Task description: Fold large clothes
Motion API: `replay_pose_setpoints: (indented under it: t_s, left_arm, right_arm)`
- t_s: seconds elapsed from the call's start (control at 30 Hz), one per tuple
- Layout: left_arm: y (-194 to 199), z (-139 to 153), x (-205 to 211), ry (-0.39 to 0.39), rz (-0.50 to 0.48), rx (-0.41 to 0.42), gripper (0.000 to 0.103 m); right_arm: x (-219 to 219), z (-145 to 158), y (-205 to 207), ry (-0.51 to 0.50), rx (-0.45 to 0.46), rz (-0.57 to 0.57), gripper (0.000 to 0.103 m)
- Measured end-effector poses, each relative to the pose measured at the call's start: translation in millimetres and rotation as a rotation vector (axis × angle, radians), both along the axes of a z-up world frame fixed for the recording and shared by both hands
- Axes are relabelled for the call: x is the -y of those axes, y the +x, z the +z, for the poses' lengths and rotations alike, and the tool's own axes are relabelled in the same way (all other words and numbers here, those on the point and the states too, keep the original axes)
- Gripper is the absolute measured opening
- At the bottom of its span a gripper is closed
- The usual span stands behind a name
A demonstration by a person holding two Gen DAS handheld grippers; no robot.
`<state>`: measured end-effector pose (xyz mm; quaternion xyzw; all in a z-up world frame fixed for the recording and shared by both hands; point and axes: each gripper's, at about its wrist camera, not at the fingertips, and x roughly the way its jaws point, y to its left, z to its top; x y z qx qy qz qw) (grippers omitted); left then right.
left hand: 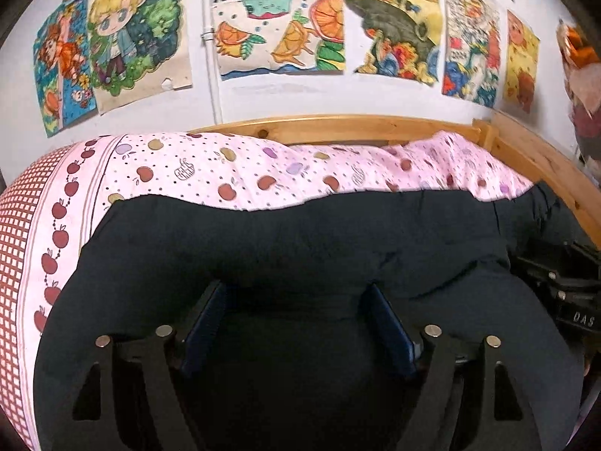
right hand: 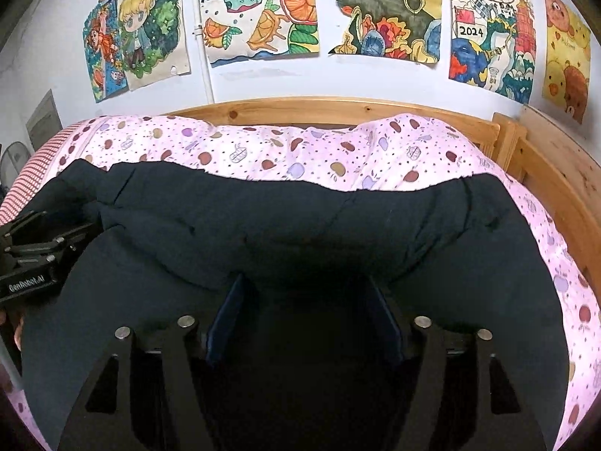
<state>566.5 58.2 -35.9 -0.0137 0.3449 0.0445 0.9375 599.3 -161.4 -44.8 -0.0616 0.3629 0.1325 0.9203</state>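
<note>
**Dark garment on the bed, both grippers over it with jaws apart**

A large dark garment (left hand: 263,248) lay spread across a pink bedspread (left hand: 210,165) printed with small apples. In the left wrist view it filled the lower two thirds of the frame, its far edge running in a wavy line across the middle. Bedspread showed above that edge and down the left side, where a red checked border (left hand: 15,233) ran.

The left gripper (left hand: 296,323) sat at lower centre of its own view, pointing down at the cloth. Its blue pads (left hand: 390,330) stood wide apart. Dark fabric lay between and beneath them; no pinched fold was visible. Whether the tips touched the cloth could not be told against the dark.

The right gripper (right hand: 304,319) sat likewise at lower centre of the right wrist view, jaws apart, somewhat narrower than the left. Garment (right hand: 300,225) lay under and between its pads (right hand: 229,319), again with no gathered fold seen. A raised crease ran across the cloth just beyond the fingertips.

Each gripper appeared in the other's view: the right one at the right edge of the left wrist view (left hand: 563,285), the left one at the left edge of the right wrist view (right hand: 33,259). Both rested near the garment's near side.

A wooden bed frame (right hand: 338,109) bordered the bedspread at the back and right. Coloured drawings (right hand: 259,11) were taped in a row along the white wall (right hand: 300,82) above.
</note>
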Motion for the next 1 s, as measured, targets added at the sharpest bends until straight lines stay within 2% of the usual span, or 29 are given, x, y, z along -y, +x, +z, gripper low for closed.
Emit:
replay_pose_setpoints:
  t_s: [0.1, 0.17, 0.37, 1.0]
  left_arm:
    - [8.1, -0.4, -7.1, -0.026, 0.015, 0.009, 0.080]
    - [12.7, -2.4, -10.4, -0.039, 0.020, 0.010, 0.081]
    - [21.1, -14.7, -9.0, -0.048, 0.007, -0.029, 0.084]
    - [16.8, -21.2, -10.7, -0.073, -0.010, -0.001, 0.086]
  right_arm:
    - [0.4, 0.9, 7.1, 0.003, 0.003, 0.001, 0.066]
    - [2.3, -0.3, 12.0, 0.001, 0.004, -0.010, 0.070]
    - [6.5, -15.0, 15.6, 0.033, -0.009, -0.015, 0.074]
    - [16.2, -22.5, 14.0, 0.119, -0.011, 0.003, 0.078]
